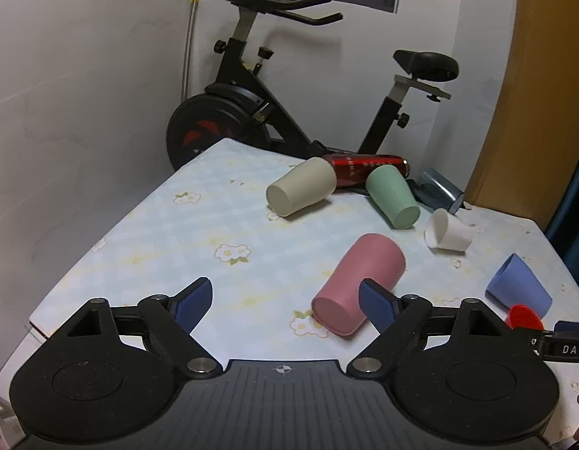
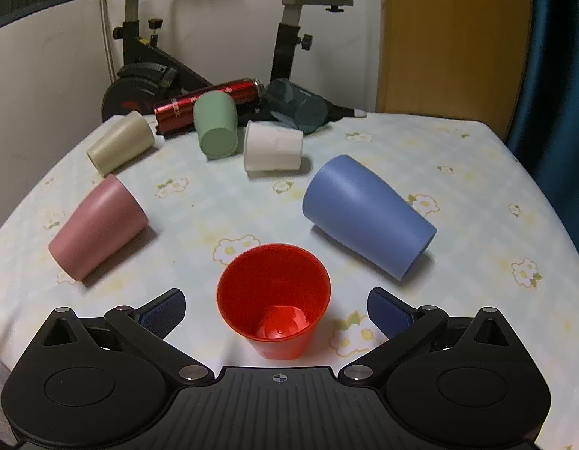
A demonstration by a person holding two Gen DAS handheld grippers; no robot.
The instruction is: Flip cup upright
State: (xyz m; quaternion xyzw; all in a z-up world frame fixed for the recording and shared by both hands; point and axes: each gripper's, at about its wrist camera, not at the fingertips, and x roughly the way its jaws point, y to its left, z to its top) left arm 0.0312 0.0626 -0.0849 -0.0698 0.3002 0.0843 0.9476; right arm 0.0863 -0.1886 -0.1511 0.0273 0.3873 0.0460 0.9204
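A red cup [image 2: 273, 300] stands upright on the table, mouth up, between the open fingers of my right gripper [image 2: 276, 309], which do not touch it. Its rim shows in the left wrist view [image 1: 524, 317]. A pink cup [image 1: 359, 288] [image 2: 98, 225] lies on its side, base toward the left camera. My left gripper [image 1: 285, 300] is open and empty, its right finger in front of the pink cup. A blue cup [image 2: 368, 215] [image 1: 518, 290] lies on its side to the right.
Further back lie a cream cup [image 1: 300, 191], a green cup [image 1: 392, 197], a white cup [image 1: 449, 232], a red bottle [image 1: 364, 167] and a dark glass jar [image 2: 299, 105]. An exercise bike [image 1: 252, 105] stands behind the flowered tablecloth [image 1: 214, 225]. A wooden panel [image 2: 450, 37] is at right.
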